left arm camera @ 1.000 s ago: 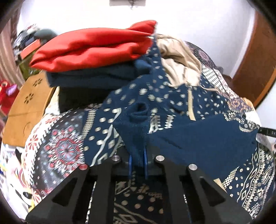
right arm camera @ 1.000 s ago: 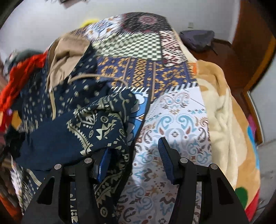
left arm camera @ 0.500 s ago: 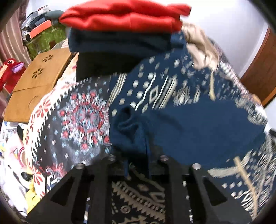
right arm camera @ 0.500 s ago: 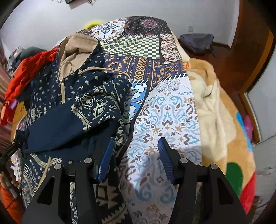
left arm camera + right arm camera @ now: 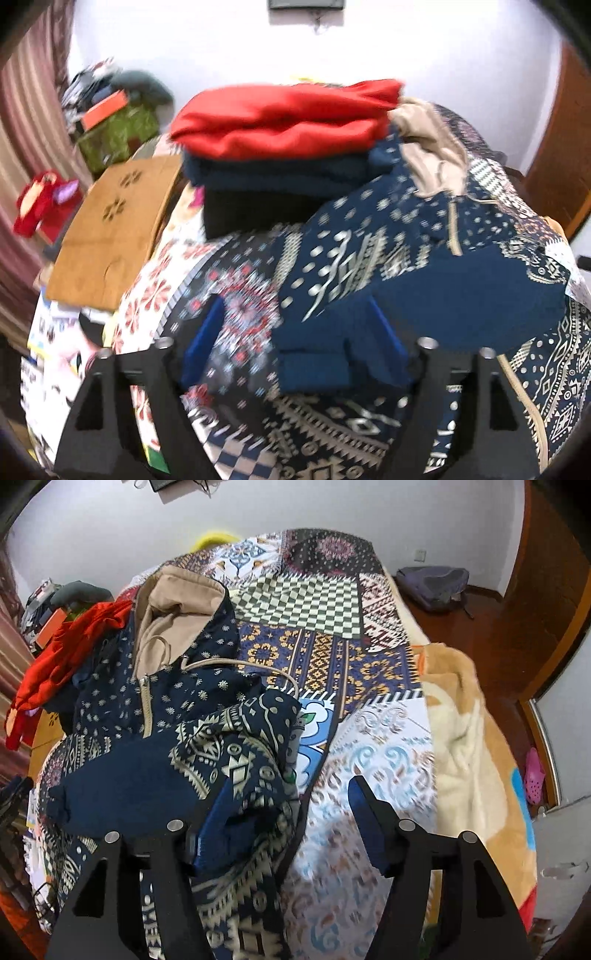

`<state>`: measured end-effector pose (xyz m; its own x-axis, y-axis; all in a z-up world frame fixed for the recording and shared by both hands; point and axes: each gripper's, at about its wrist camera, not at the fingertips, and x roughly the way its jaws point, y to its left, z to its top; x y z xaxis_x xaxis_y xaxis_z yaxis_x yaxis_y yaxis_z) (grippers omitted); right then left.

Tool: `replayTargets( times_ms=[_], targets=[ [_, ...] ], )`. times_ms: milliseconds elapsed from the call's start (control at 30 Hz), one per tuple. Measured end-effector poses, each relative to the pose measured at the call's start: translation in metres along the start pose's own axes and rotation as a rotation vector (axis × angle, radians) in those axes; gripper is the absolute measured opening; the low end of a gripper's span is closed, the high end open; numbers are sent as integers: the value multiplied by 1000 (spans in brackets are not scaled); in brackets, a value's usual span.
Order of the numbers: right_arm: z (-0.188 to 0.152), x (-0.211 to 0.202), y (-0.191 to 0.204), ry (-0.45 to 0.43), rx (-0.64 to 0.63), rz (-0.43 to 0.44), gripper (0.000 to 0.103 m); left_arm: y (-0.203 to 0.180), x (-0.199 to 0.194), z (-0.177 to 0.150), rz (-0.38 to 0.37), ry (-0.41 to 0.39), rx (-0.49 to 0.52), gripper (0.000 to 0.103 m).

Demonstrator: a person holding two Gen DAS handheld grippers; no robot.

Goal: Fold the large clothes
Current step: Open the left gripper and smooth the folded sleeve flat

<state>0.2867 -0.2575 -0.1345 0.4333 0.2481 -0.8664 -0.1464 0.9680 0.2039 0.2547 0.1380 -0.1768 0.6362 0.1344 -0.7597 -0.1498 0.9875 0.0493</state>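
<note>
A navy patterned hooded jacket with a beige-lined hood lies on the bed, its sleeves folded across the body. Its plain navy cuff lies between the fingers of my left gripper, which is open and not holding it. In the right wrist view the jacket lies at the left, hood toward the far end. My right gripper is open, its left finger over the jacket's edge, its right finger over the bedspread.
A stack of folded clothes, red on navy and black, stands behind the jacket. A wooden board lies left of the bed. The patchwork bedspread and a beige blanket lie right. A grey bag sits on the floor.
My left gripper was shut on the navy cuff, laid it down across the jacket, and has opened. My right gripper stayed open and drew back slightly.
</note>
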Motion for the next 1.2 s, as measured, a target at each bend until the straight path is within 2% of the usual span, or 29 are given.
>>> replayTargets(
  times_ms=[100,200,300,567,733,833,933,1100,1200],
  targets=[
    [11,21,1,70,-5,40,61,-21,16,-1,30,16,62,91],
    [24,50,-4,156,24,78,61,-37,45,-10,53,85,109,91],
    [34,74,-11,217,69,70,61,-39,73,-23,89,155,117,91],
    [60,100,-17,220,143,81,61,-12,81,-35,47,164,20,97],
    [42,98,-3,272,88,111,61,-4,83,-37,25,176,-15,97],
    [23,88,3,294,10,94,61,-3,81,-39,34,174,-7,97],
    [7,71,8,280,-76,75,61,-1,79,-42,39,177,-3,97],
    [-24,48,28,255,-239,-17,61,3,73,-49,37,194,1,97],
    [-41,40,37,250,-283,-57,61,4,70,-52,36,203,10,97]
  ],
)
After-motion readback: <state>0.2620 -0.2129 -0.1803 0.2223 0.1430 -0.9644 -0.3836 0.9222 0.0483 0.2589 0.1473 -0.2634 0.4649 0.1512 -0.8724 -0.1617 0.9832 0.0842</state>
